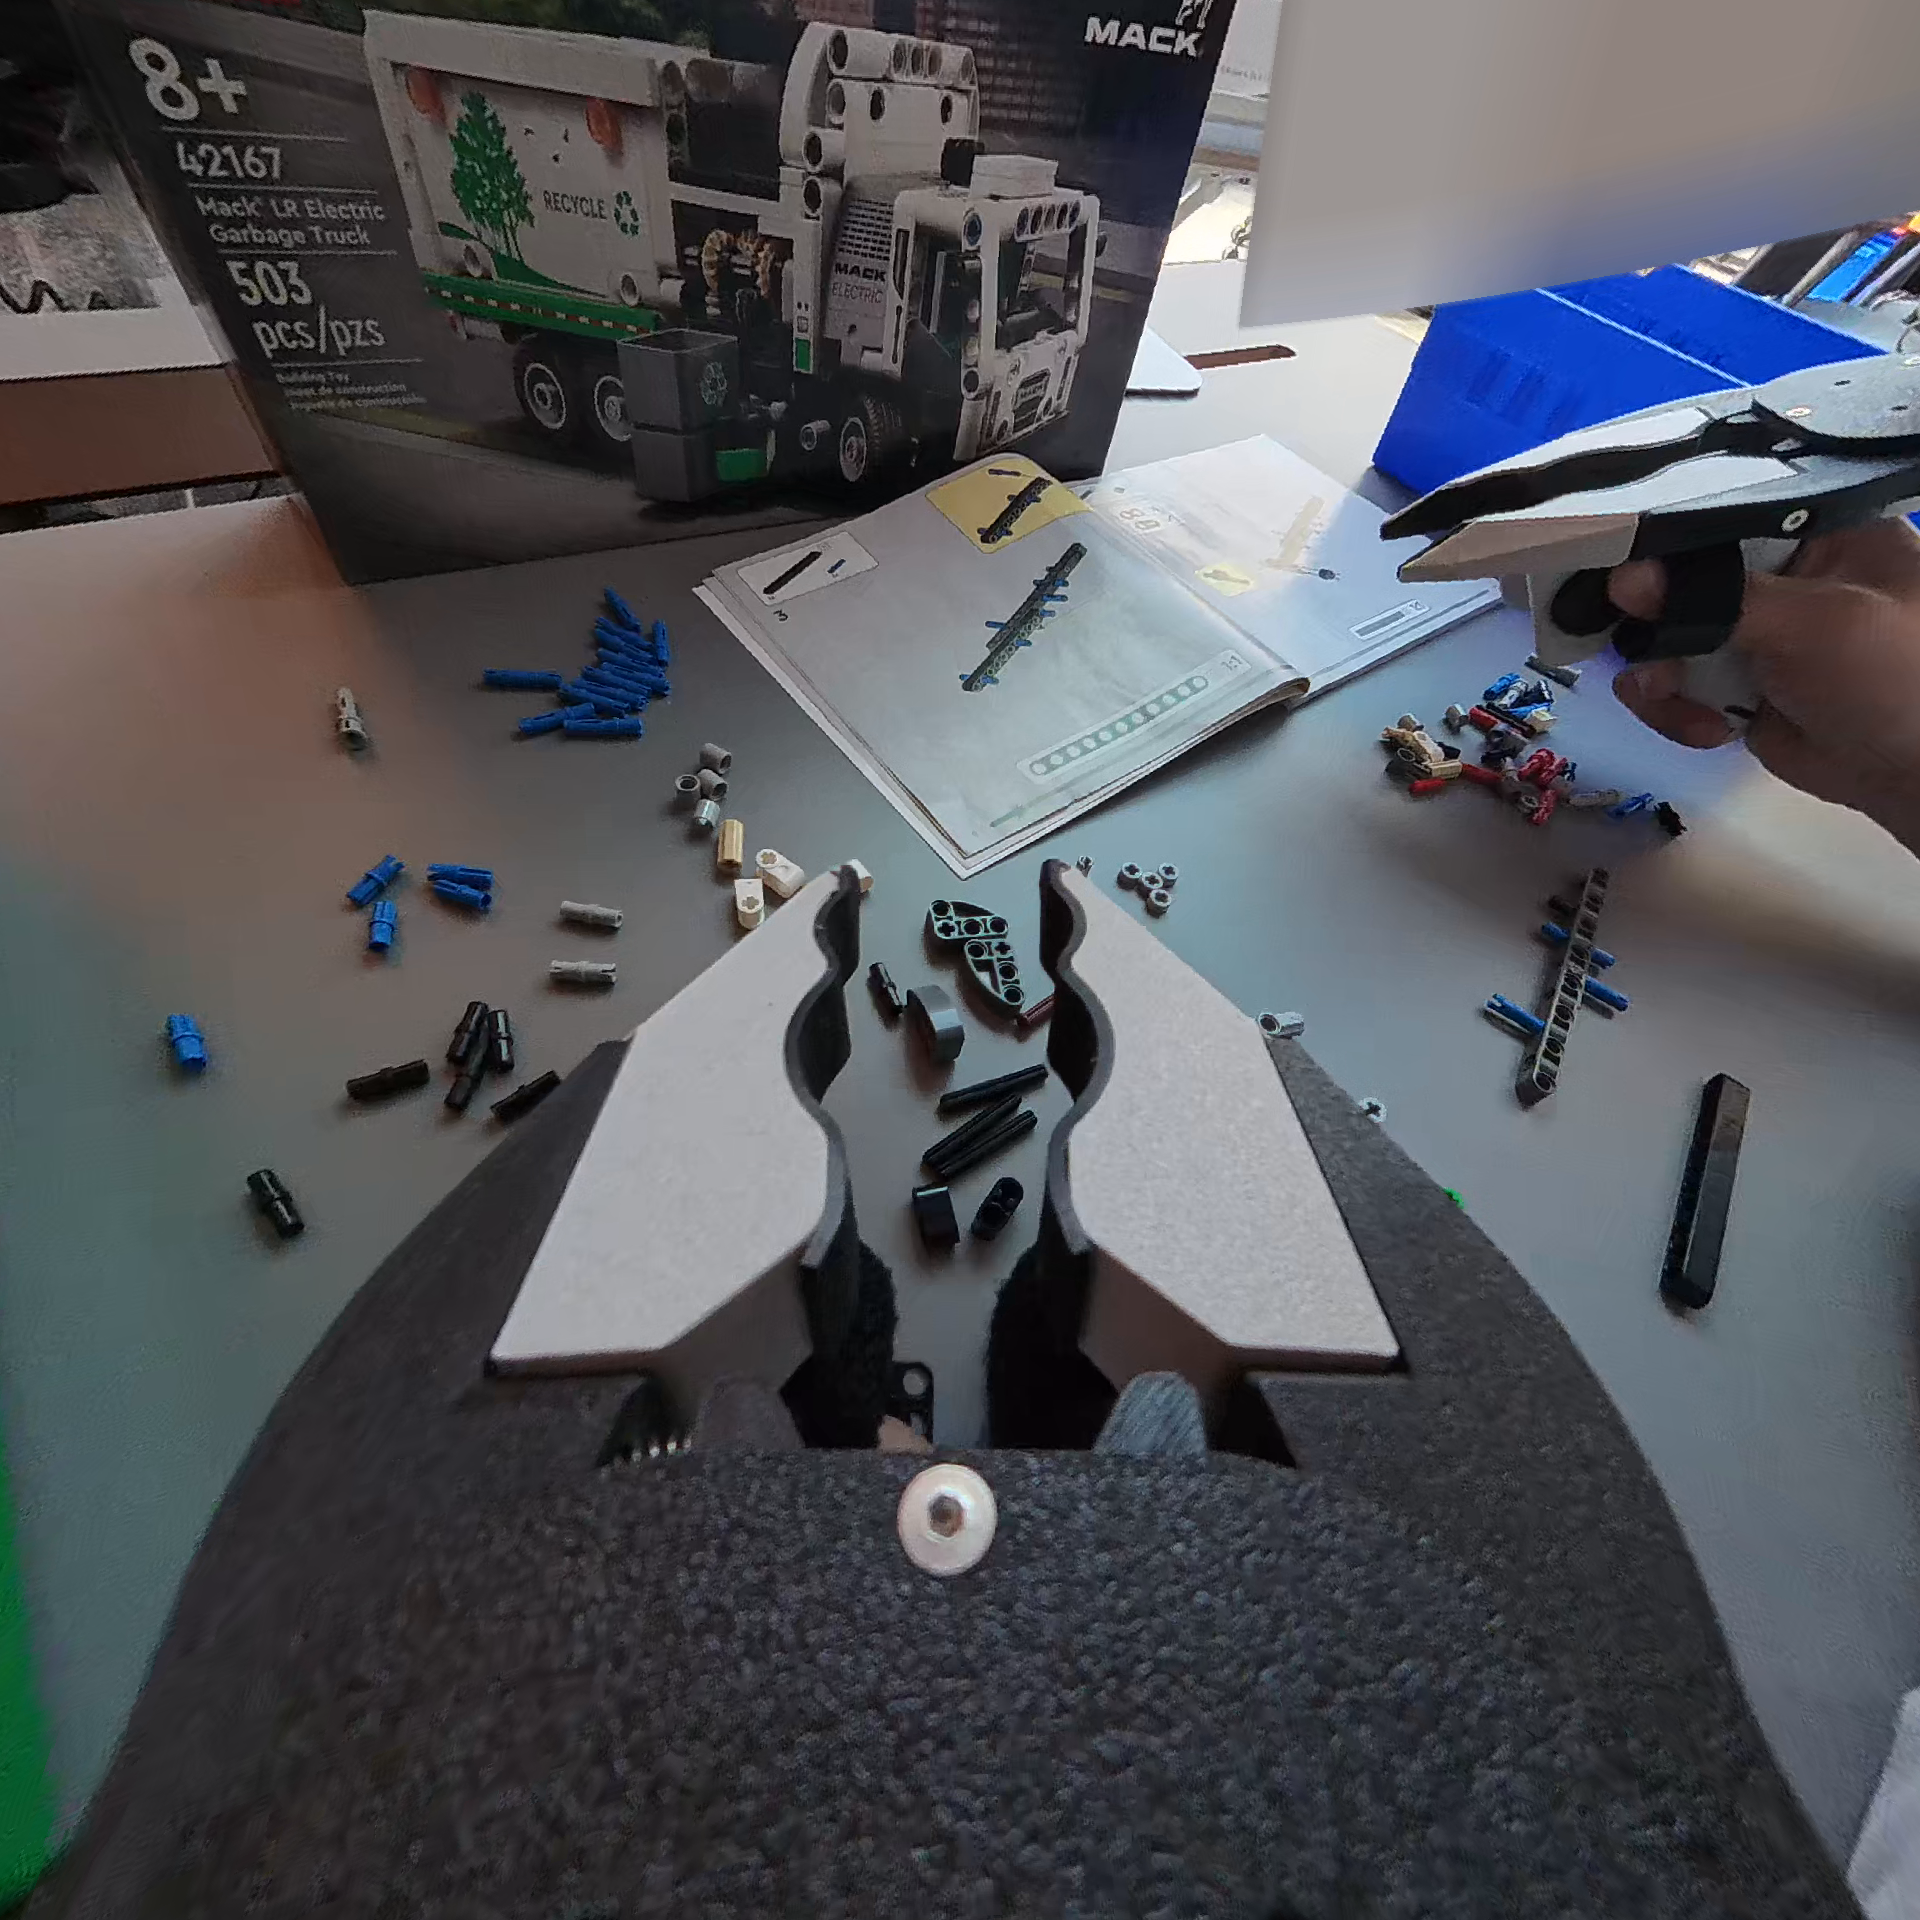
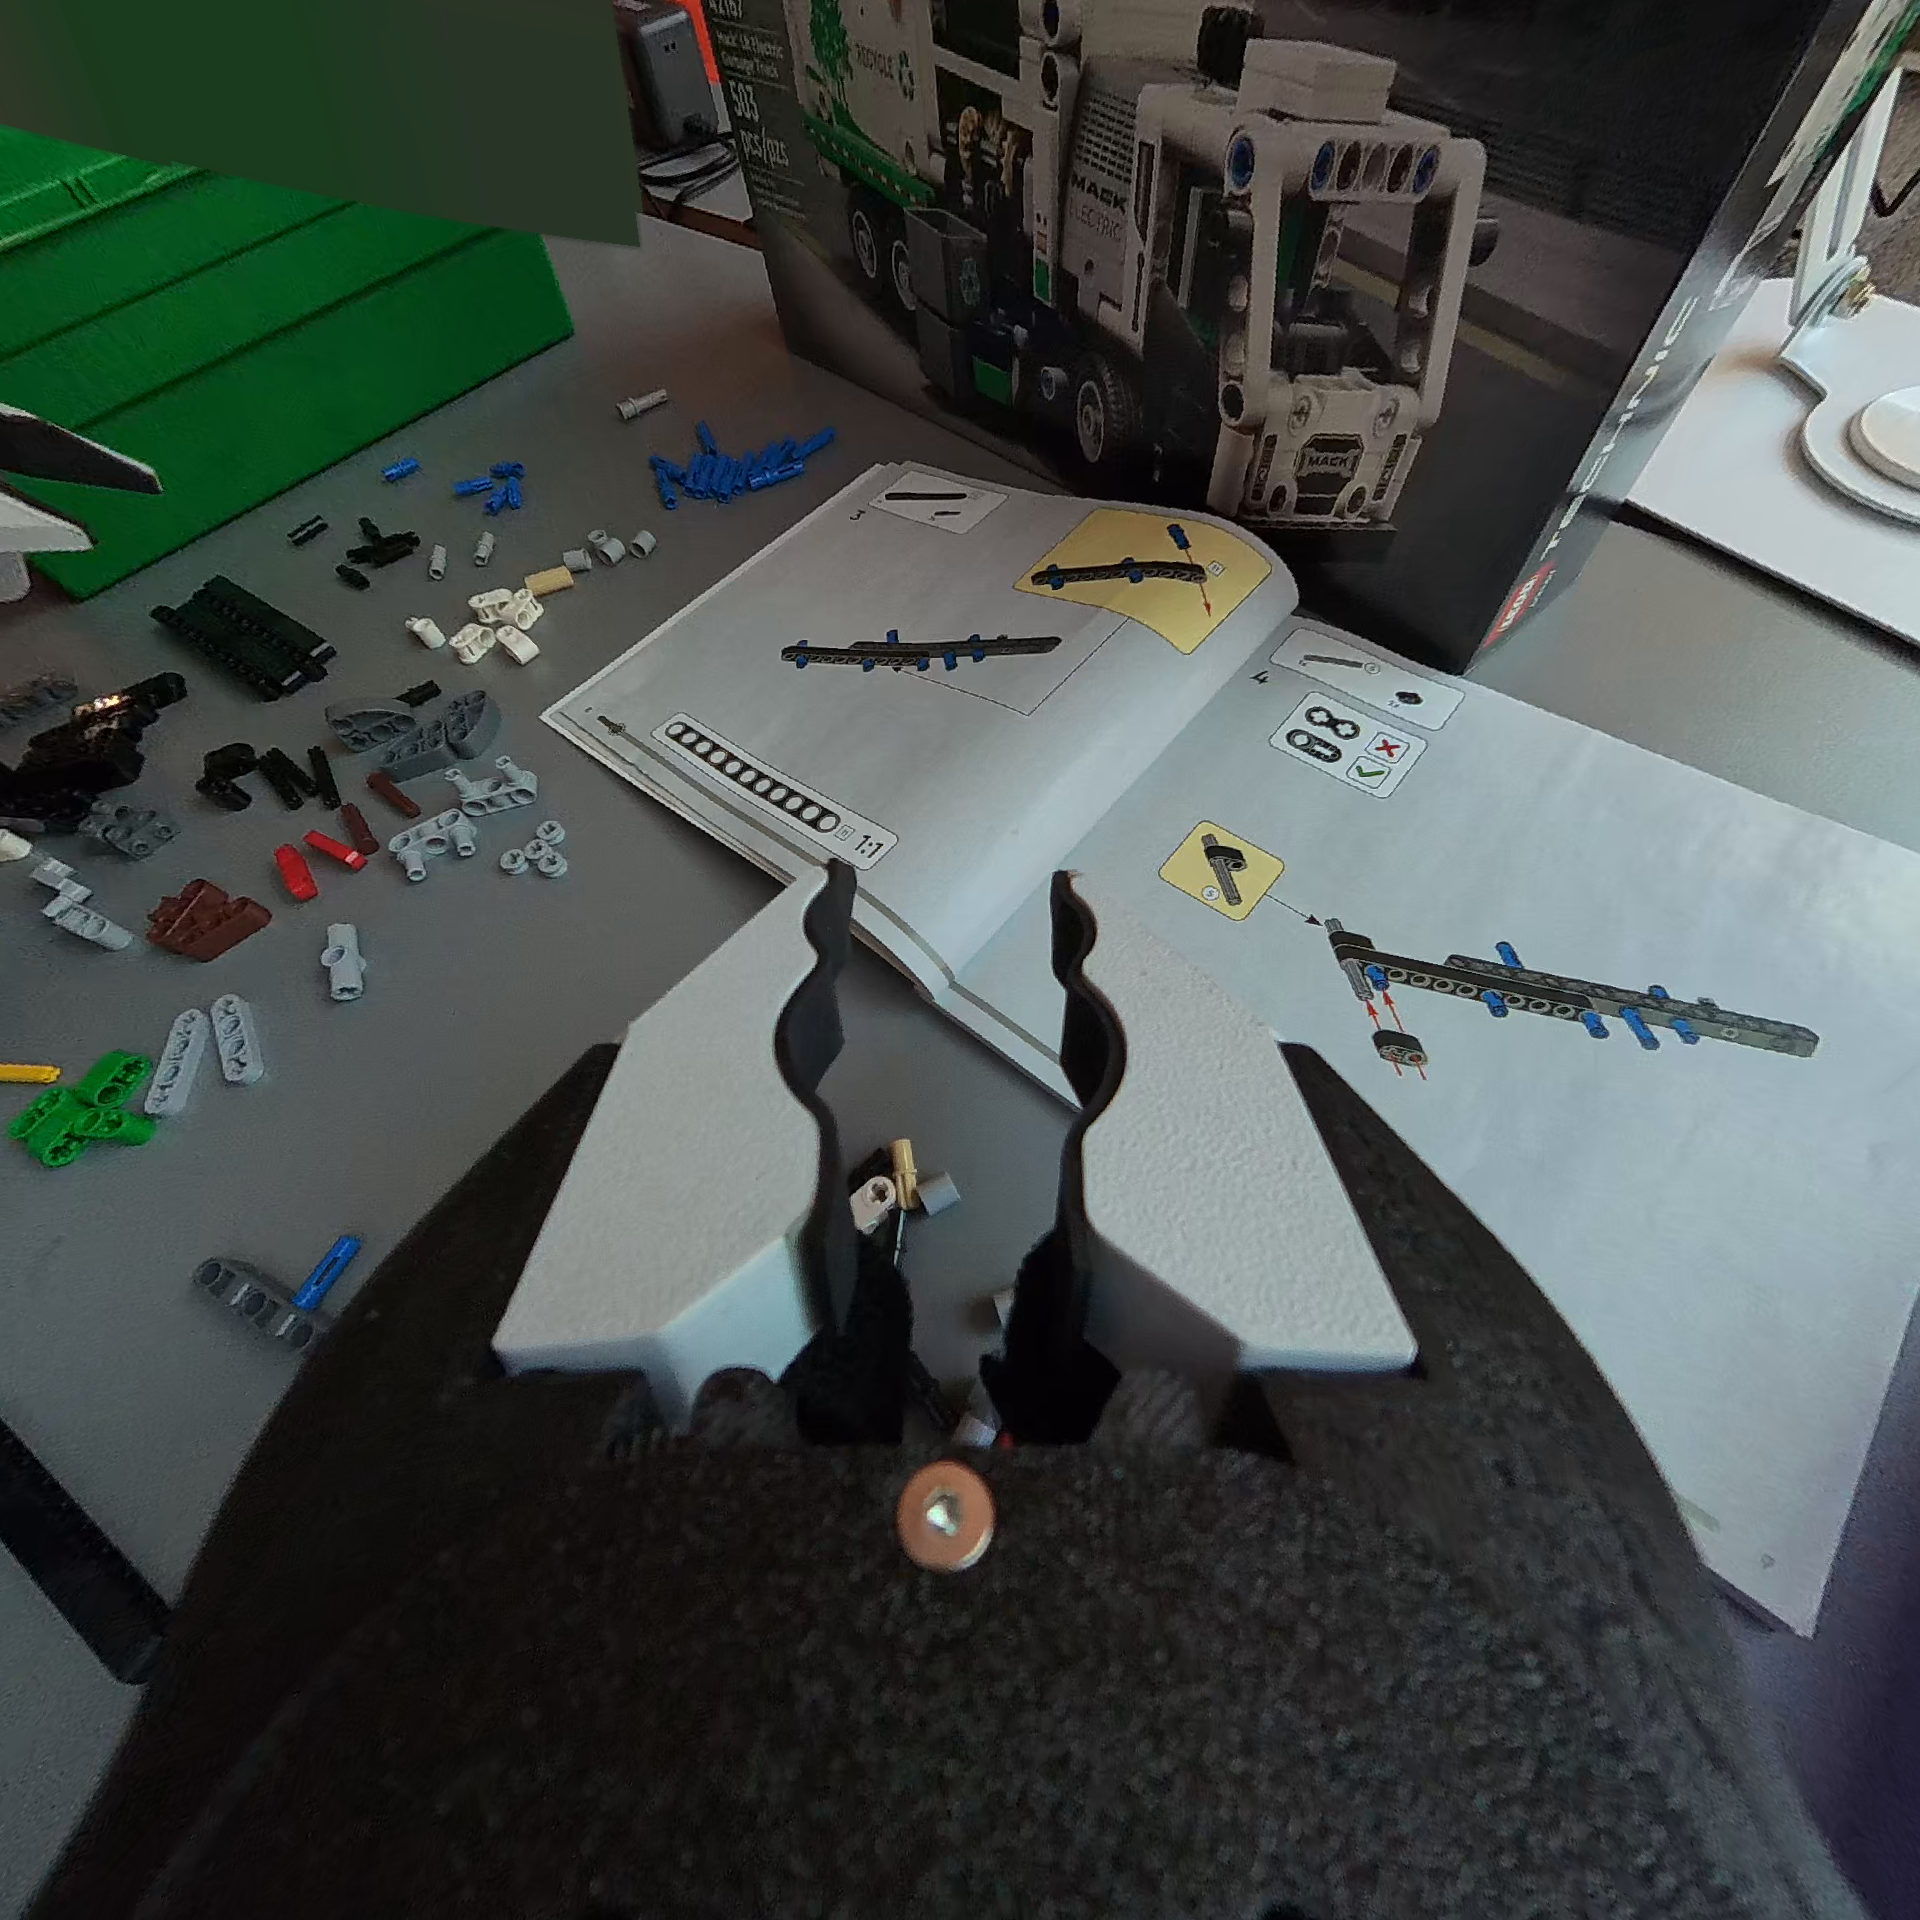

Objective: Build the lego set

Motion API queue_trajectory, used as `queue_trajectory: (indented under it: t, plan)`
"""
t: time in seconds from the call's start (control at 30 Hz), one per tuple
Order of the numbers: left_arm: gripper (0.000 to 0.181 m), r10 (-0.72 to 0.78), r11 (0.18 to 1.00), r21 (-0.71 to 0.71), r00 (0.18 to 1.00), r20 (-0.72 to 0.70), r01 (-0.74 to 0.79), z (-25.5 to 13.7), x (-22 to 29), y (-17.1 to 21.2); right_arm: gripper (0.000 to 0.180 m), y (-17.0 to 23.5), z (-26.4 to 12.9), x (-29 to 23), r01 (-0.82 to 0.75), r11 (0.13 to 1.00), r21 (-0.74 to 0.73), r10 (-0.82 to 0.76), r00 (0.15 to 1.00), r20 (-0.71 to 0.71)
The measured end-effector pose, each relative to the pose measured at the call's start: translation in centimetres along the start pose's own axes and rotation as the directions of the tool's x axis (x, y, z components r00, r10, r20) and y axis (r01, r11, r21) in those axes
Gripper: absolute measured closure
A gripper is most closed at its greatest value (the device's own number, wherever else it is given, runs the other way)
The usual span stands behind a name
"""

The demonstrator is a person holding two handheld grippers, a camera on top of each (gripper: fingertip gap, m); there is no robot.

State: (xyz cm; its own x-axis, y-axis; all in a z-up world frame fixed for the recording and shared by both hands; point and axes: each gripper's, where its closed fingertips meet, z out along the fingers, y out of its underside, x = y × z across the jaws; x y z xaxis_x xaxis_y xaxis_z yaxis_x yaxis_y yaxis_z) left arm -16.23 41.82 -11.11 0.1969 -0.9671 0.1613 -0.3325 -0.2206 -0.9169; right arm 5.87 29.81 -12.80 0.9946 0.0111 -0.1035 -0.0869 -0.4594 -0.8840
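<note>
1. While both tools are hovering empty over the desk (image 1: 1299, 1039), the build is sitting at an early step.
2. Left tool (image 1: 951, 883) is standing wide open, gripping nothing; black axles (image 1: 982, 1117) and a dark plate (image 1: 977, 951) are lying on the desk between its fingers, probably lined up for a pick.
3. Right tool (image 2: 951, 883) is also gaping wide and holding nothing, hanging over the booklet (image 2: 1558, 1195) edge, with a few small tan and grey pieces (image 2: 904, 1190) lying below it.
4. Partly built beam (image 1: 1569, 987), blue pins already in it, is resting on the desk well right of the left tool.
5. Loose parts are lying sorted by colour in clusters, e.g. blue pins (image 1: 613, 670), likely for quick finding.
6. Box (image 1: 644, 260) is standing behind the open booklet, apparently kept as reference.
</note>
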Motion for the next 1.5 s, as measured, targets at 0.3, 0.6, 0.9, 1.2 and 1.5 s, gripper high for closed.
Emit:
queue_trajectory:
  t: [0.3, 0.6, 0.9, 1.2, 1.5]
  plan:
    - [0.147, 0.027, 1.000, -0.016, 1.000, -0.003, -0.027, 1.0, 0.5, 0.4, 0.145, -0.1, -0.2, 0.2, 0.018, 1.000, 0.013, -0.018, 1.000, -0.020]
    - [0.147, 0.012, 1.000, -0.021, 1.000, 0.028, -0.011, 0.4, 0.3, 0.9, 0.145, -0.4, -0.3, 0.0, 0.017, 1.000, 0.020, -0.017, 1.000, -0.006]
    - [0.147, -0.007, 0.999, -0.032, 0.996, 0.089, 0.010, -1.2, 0.4, 2.0, 0.146, -0.6, -0.3, -0.3, 0.031, 0.999, 0.024, -0.031, 1.000, 0.001]
    - [0.147, -0.003, 0.999, -0.042, 0.991, 0.135, 0.009, -2.7, 0.7, 2.2, 0.147, -0.6, -0.2, -0.9, 0.044, 0.999, 0.024, -0.044, 0.999, 0.014]
    - [0.147, -0.007, 1.000, -0.029, 0.994, 0.112, 0.010, -2.2, 1.1, 2.0, 0.147, -0.6, -0.2, -0.9, 0.050, 0.999, 0.018, -0.050, 0.999, 0.011]
